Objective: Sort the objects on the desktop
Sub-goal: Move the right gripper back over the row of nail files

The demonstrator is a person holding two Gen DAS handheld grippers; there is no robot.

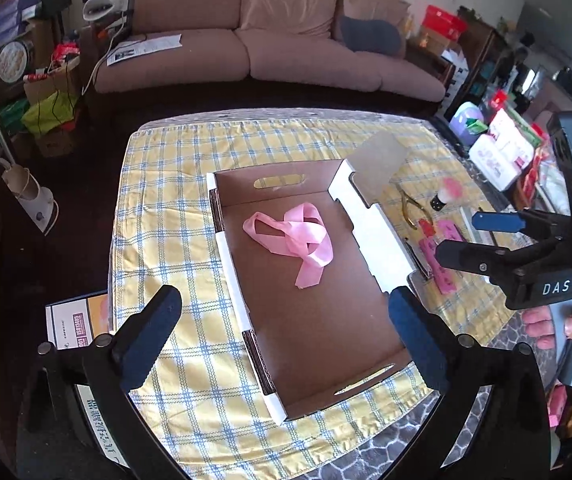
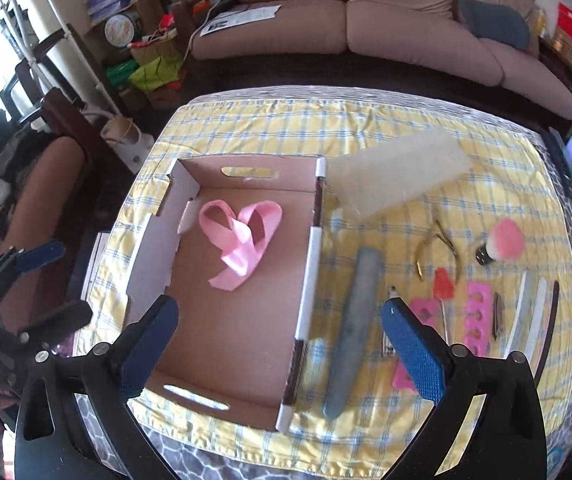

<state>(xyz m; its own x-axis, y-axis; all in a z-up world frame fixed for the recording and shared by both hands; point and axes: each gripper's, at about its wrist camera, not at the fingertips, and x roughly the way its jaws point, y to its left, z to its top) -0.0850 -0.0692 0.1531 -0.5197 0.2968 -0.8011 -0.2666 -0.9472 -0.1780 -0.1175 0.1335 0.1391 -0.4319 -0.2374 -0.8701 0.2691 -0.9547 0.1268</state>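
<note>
A pink ribbon (image 2: 240, 240) is seen inside the cardboard box (image 2: 310, 264) on the table (image 2: 426, 216); fingers of the left gripper (image 1: 282, 328) and right gripper (image 2: 282, 340) are spread, nothing held.

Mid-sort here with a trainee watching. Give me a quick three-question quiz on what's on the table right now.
1. True or false: the cardboard box holds only the pink ribbon.
2. Which lies nearest the box's right wall? A) grey file B) pink brush C) cuticle nippers
3. Are the left gripper and right gripper open or shut?

Key: 1 true; 2 A; 3 both open, holding nothing.
</note>
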